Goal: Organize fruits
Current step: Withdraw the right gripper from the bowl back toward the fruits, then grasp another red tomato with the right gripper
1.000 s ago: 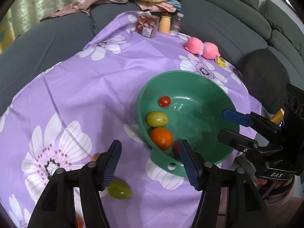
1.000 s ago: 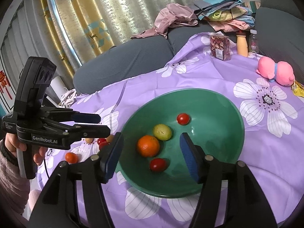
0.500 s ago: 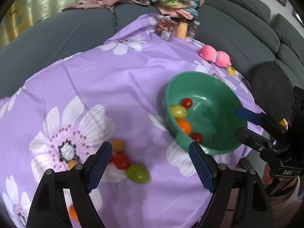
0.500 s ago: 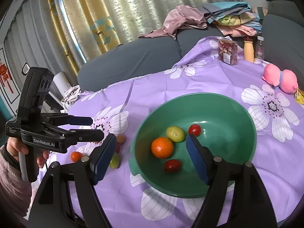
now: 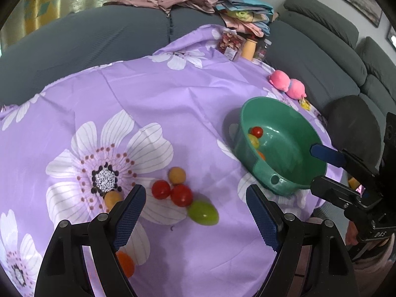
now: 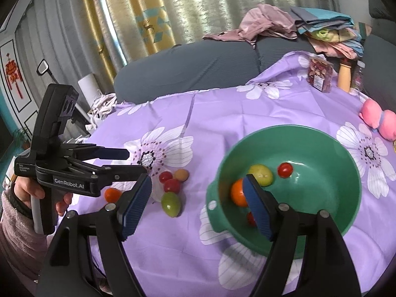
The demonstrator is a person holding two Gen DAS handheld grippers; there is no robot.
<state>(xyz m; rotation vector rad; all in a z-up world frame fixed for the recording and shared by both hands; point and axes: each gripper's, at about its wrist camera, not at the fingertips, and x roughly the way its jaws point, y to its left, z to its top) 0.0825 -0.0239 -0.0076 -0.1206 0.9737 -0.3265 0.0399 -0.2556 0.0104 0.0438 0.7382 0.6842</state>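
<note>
Fruits lie in two groups on the purple flowered cloth [image 5: 188,104]. Four already sit in the green bowl [image 6: 321,136]: an orange [image 6: 237,193], a yellow-green fruit [image 6: 262,174] and two small red tomatoes, one of them [image 6: 285,170] near the bowl's middle. The loose cluster lies well apart from the bowl: a green fruit [image 5: 203,213], two red tomatoes [image 5: 181,195] touching each other, a peach-coloured fruit [image 5: 176,175], another partly behind the left fingertip, and an orange one [image 5: 125,263] near the camera.

The left gripper [image 5: 195,214] hangs over this cluster with its jaws wide and nothing between them. The right gripper [image 6: 198,204] is also spread wide and empty, poised over the cloth beside the bowl's near rim.

The step in hand looks like reaching for the next loose fruit. The green fruit seems the nearest target. The next move calls for lowering the left jaws to straddle it and closing gently, since round fruit can roll away or nudge the tomatoes beside it.
</note>
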